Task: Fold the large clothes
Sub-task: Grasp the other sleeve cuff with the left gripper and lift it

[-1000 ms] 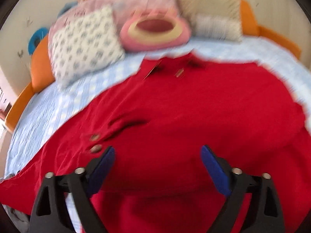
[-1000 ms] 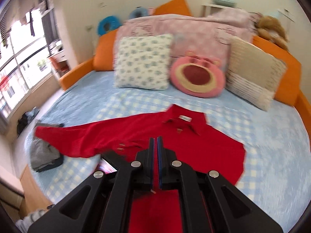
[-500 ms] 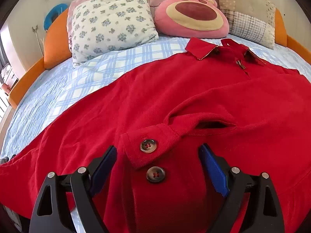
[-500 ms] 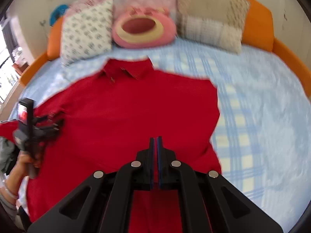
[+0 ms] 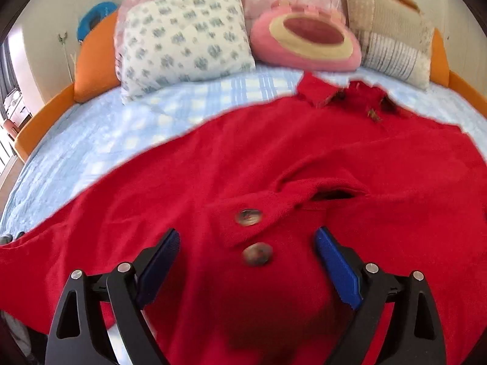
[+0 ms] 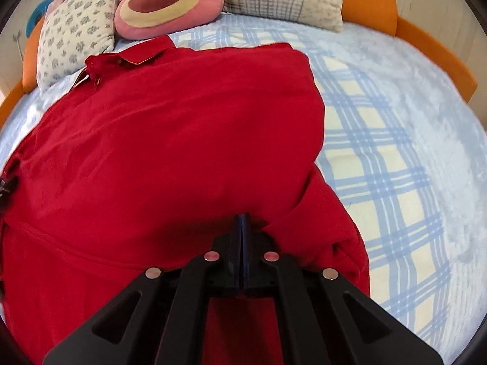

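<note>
A large red garment [image 5: 274, 158] lies spread on the bed, its collar [image 5: 316, 89] toward the pillows. A sleeve is folded across the body, and its cuff with two buttons [image 5: 249, 217] lies just under my left gripper [image 5: 247, 231]. That gripper's jaws are opening, and the blue pads stand well clear of the cloth on both sides. In the right wrist view the red garment [image 6: 182, 137] shows a straight folded right edge. My right gripper [image 6: 242, 216] is shut, its tips down against a raised fold near the garment's lower right. No cloth shows between its pads.
The bed [image 6: 395, 152] has a light blue checked cover and an orange padded rim [image 6: 432, 48]. At its head lie a flower-print pillow [image 5: 185, 36], a pink bear cushion [image 5: 307, 42] and a beige checked pillow [image 5: 392, 39]. Bare cover shows to the garment's right.
My right gripper has come down from high above the bed onto the garment, staying shut. The left jaws have spread wider, and the buttoned cuff now sits midway between them instead of by the left finger.
</note>
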Demonstrator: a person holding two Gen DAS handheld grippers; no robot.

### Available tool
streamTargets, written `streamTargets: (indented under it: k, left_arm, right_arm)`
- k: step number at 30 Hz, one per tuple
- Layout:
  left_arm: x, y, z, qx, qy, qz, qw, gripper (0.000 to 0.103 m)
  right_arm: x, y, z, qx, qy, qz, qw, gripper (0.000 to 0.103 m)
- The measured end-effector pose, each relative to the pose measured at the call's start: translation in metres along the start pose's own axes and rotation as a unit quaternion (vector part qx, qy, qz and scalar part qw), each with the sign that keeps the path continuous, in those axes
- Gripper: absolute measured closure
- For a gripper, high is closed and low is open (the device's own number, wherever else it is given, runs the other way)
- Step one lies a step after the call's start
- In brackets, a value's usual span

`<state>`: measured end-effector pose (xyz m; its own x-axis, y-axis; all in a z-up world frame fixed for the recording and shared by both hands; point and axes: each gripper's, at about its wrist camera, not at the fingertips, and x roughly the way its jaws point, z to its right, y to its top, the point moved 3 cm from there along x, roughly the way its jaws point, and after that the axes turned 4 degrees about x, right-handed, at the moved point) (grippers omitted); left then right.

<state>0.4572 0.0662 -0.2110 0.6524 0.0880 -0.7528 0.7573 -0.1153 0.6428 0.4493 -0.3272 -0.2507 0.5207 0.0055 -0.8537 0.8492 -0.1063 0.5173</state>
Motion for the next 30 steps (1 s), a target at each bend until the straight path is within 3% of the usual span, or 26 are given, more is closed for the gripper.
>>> streamTargets:
  k: [4,8,11,14,17,20,24,26,29,30]
  left_arm:
    - [-0.058,-0.013,-0.068,-0.05,0.008,0.03,0.9982,0.005]
    - [-0.104,-0.04,-0.171,-0.145,0.07,0.023,0.9867,0.003]
    - [-0.136,-0.072,-0.254,-0.238,0.124,0.004,0.9633,0.003]
    - [-0.156,-0.1,-0.306,-0.302,0.132,0.0,0.9441,0.003]
    - [-0.162,-0.118,-0.333,-0.332,0.135,-0.006,0.9335,0.003]
    - [-0.156,-0.126,-0.352,-0.335,0.153,-0.007,0.9296,0.003]
    - [-0.129,-0.136,-0.375,-0.379,0.108,-0.022,0.9188,0.004]
    - [-0.117,-0.14,-0.383,-0.398,0.09,-0.018,0.9127,0.009]
    - [-0.111,-0.143,-0.387,-0.411,0.109,-0.017,0.9051,0.04]
    - [-0.11,-0.144,-0.389,-0.411,0.116,-0.017,0.904,0.063]
  right_arm:
    - [-0.003,-0.007,-0.002,-0.018,-0.017,0.034,0.999,0.101]
    - [-0.002,-0.009,-0.009,-0.041,-0.045,0.054,0.997,0.101]
    - [-0.002,-0.009,-0.009,-0.042,-0.046,0.055,0.997,0.101]
    - [-0.002,-0.009,-0.009,-0.042,-0.047,0.056,0.996,0.101]
    - [0.0,-0.008,-0.013,-0.05,-0.057,0.059,0.995,0.101]
    - [0.0,-0.007,-0.014,-0.053,-0.063,0.06,0.995,0.1]
    - [-0.001,-0.007,-0.015,-0.054,-0.064,0.061,0.995,0.1]
    - [-0.001,-0.007,-0.014,-0.054,-0.064,0.061,0.995,0.1]
    - [-0.001,-0.007,-0.014,-0.053,-0.064,0.062,0.995,0.1]
    - [-0.002,-0.007,-0.015,-0.054,-0.064,0.062,0.995,0.1]
